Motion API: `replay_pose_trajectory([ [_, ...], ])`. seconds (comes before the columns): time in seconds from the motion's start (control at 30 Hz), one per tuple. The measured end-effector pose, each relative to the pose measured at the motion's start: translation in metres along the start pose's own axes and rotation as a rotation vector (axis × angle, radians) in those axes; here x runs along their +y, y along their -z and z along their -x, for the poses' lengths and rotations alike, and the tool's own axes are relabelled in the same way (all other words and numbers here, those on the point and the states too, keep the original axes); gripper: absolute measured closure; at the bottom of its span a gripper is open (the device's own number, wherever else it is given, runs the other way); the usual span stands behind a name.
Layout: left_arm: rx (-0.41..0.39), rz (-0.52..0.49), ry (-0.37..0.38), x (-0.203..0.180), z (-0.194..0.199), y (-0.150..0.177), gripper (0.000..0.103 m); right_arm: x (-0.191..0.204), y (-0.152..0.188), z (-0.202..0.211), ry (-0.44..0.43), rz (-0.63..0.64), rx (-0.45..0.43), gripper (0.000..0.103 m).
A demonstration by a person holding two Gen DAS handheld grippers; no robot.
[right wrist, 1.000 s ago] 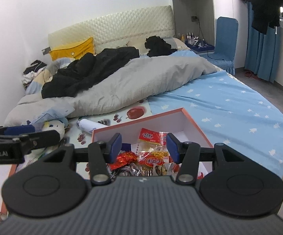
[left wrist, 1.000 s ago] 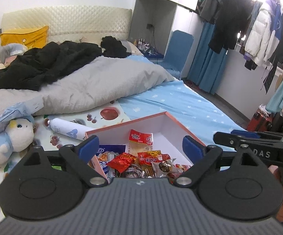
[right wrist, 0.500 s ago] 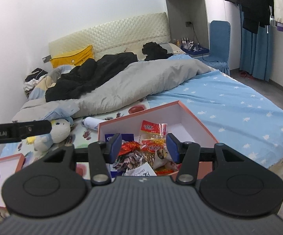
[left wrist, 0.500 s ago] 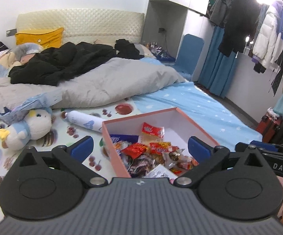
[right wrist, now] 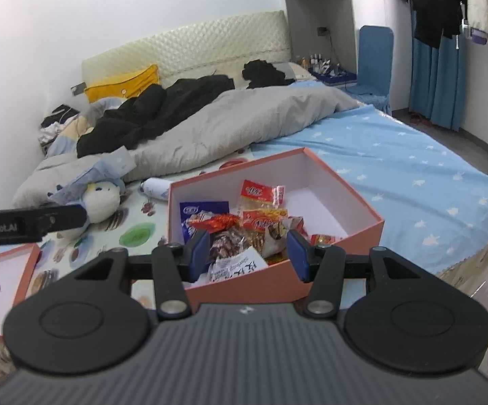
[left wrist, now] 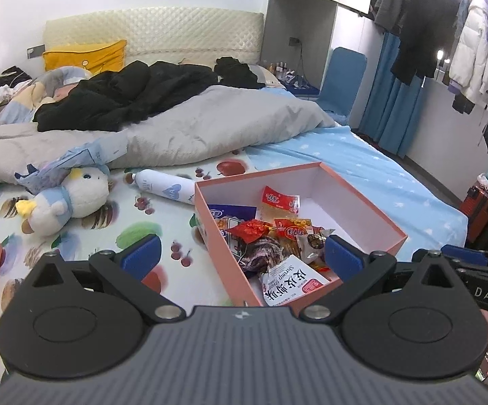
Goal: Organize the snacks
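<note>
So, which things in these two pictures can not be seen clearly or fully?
- Snacks at the bottom of the pile: both views, covered by upper packets.
- Near wall of the pink box: left wrist view, hidden behind the left gripper.
- Second pink tray: both views, cut by the left edge.
- Small bottles beside the bed: too small to read.

light: bright, even daylight | source: window behind hanging coats, upper right of left wrist view, blown out to white glare | shadows: soft, faint on the bed | blur: slight in right wrist view | distortion: fisheye bending at edges, dark corners
</note>
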State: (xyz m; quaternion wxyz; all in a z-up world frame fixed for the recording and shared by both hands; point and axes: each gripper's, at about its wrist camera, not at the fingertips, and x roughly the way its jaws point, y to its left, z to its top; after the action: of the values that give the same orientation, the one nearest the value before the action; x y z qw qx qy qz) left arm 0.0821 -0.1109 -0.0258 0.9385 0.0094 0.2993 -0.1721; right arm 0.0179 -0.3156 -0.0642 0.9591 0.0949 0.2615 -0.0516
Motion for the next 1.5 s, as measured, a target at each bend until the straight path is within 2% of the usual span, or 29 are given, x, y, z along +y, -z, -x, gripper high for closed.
replay_pose_trajectory([
  [0.03, 0.006, 0.002, -0.002, 0.0, -0.001, 0.0, 0.0, 0.0, 0.0, 0.0, 0.001, 0.001, -0.002, 0.05],
  [0.07, 0.01, 0.003, -0.001, 0.001, -0.002, -0.001, 0.0, 0.0, 0.001, 0.0, -0.003, 0.001, -0.002, 0.042],
  [0.1, 0.011, 0.002, -0.001, 0.002, -0.002, -0.001, 0.0, -0.001, 0.0, -0.001, -0.008, -0.001, -0.006, 0.018],
  [0.13, 0.01, 0.002, -0.003, 0.002, -0.003, -0.002, 0.0, -0.003, 0.001, -0.001, -0.006, -0.009, -0.01, 0.007],
  [0.17, 0.011, 0.003, -0.005, 0.002, -0.003, -0.003, 0.0, -0.005, 0.0, 0.0, -0.002, -0.025, -0.023, 0.0],
  [0.43, 0.025, 0.012, -0.012, 0.004, -0.006, -0.003, 0.0, -0.01, -0.001, 0.002, 0.046, -0.024, -0.041, 0.0],
  [0.63, 0.034, 0.029, 0.006, 0.007, -0.007, -0.004, 0.0, -0.01, -0.003, 0.001, 0.034, -0.022, -0.037, 0.0],
  [0.87, 0.038, 0.04, -0.009, 0.009, -0.008, -0.004, 0.0, -0.006, -0.004, 0.002, 0.033, -0.017, -0.042, 0.0],
  [1.5, 0.051, 0.023, 0.008, 0.007, -0.009, -0.006, 0.0, -0.004, -0.005, 0.001, 0.027, -0.023, -0.036, 0.0],
])
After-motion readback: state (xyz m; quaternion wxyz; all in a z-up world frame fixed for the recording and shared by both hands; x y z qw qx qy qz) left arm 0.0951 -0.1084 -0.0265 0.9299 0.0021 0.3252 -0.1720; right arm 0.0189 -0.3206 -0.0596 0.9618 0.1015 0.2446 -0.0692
